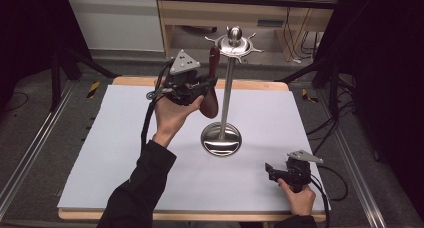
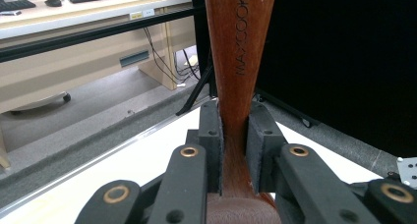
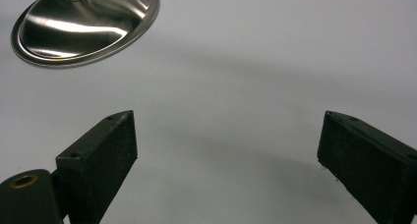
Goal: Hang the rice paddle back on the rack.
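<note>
Reddish-brown wood, a spoon-shaped utensil with a long handle [image 1: 212, 88], is clamped at its neck between the closed jaws of the left gripper [image 1: 200, 85], raised above the worktop's far edge beside the polished steel hanging stand with hooked top and round base [image 1: 226, 88]. My guess is that a swing could knock the slender stand over, or the narrow neck could twist in the jaws. Right gripper [image 1: 272, 172] rests near the right front corner, jaws wide apart, empty. No container present.
</note>
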A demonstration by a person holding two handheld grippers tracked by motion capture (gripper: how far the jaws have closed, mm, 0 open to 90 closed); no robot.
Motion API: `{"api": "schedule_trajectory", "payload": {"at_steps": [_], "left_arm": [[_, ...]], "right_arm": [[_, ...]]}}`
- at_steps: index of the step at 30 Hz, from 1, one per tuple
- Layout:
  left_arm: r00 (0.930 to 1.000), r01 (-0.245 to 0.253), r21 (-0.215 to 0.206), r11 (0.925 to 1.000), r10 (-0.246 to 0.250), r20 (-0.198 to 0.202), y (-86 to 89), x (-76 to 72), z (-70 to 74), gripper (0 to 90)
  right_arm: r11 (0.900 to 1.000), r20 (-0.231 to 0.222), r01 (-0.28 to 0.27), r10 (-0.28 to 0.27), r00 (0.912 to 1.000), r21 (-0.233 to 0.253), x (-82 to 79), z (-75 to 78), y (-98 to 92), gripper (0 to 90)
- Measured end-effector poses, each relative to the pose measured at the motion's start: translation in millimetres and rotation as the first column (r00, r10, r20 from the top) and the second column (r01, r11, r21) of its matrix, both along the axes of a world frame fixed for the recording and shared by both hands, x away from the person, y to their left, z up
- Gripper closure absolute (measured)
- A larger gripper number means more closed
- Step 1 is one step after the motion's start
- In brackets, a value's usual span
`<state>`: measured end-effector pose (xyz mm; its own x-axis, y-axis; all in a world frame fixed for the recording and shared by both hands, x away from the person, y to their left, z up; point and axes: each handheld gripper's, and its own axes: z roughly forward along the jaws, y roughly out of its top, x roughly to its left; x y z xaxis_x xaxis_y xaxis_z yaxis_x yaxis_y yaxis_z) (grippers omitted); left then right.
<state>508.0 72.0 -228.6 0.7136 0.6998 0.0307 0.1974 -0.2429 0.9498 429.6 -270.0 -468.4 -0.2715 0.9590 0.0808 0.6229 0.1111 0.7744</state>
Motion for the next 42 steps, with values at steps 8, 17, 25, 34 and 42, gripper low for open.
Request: {"api": "schedule_trajectory", "payload": {"at_steps": [8,17,25,34,42], "left_arm": [[1.0000,-0.003,-0.007,1.0000,0.003,0.009,-2.5,2.1,-2.8,78.2],[0.9996,-0.004,-0.021,0.9998,0.005,0.029,-3.5,2.9,-6.8,78.0],[0.9984,-0.011,-0.009,0.9999,0.012,0.055,-2.4,-1.6,-8.3,74.7],[0.9977,-0.008,-0.042,0.9991,0.011,0.067,11.1,-14.5,-7.0,58.2],[0.9976,0.002,-0.061,0.9981,0.002,0.070,24.1,-25.0,-14.6,49.3]], "right_arm": [[1.000,0.005,-0.007,0.007,1.0000,-0.005,0.4,-0.3,-0.7,8.3],[1.000,0.006,-0.009,0.009,0.9999,-0.012,1.0,-1.2,-1.0,8.3],[1.000,0.001,-0.002,0.002,1.0000,0.002,0.0,-0.6,-0.2,8.3],[1.000,0.006,-0.008,0.008,0.9999,-0.021,0.9,-1.2,-0.3,8.3],[1.000,-0.002,-0.005,0.005,1.0000,-0.015,1.4,-1.5,0.2,8.3]]}}
